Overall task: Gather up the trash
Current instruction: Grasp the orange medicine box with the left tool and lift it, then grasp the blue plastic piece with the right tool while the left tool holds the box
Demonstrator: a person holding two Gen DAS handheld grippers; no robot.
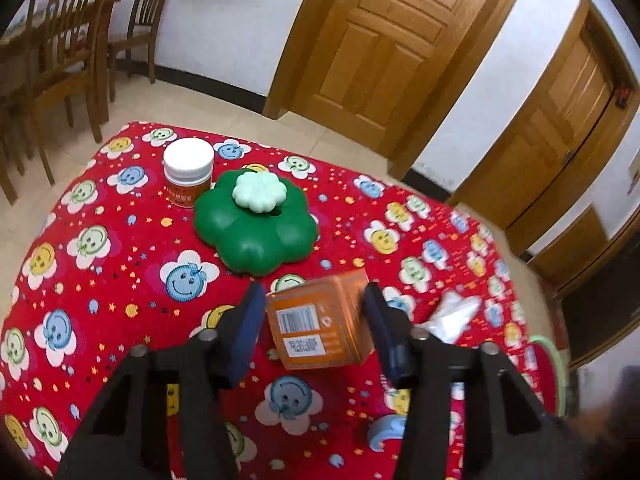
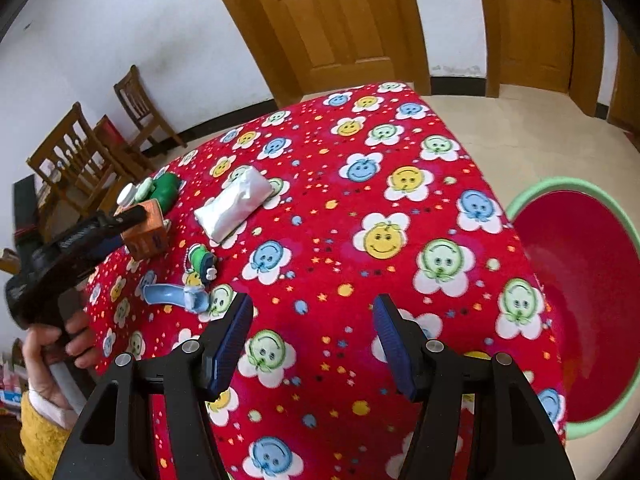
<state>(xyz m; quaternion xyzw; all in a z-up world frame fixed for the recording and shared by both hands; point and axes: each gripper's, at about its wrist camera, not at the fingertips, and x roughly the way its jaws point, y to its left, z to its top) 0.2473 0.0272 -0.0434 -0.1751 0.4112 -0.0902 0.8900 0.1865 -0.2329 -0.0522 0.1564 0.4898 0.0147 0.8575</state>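
Observation:
In the left wrist view an orange cardboard box point(image 1: 316, 320) with a barcode label sits on the red flowered tablecloth point(image 1: 120, 280). My left gripper point(image 1: 314, 308) is shut on it, one blue pad against each side. The right wrist view shows the same box point(image 2: 146, 236) at the far left, with the left gripper's dark finger across its top. A white crumpled packet point(image 2: 234, 204) lies mid-table. My right gripper point(image 2: 314, 320) hangs open over bare cloth near the table's front edge, nothing between its fingers.
A green flower-shaped container point(image 1: 256, 224) and a white-lidded jar point(image 1: 188, 172) stand behind the box. A small keychain toy point(image 2: 202, 262) and a blue curved piece point(image 2: 172, 296) lie near the left edge. A red basin with a green rim point(image 2: 580, 300) sits below the table's right side. Wooden chairs point(image 1: 60, 60) stand beyond.

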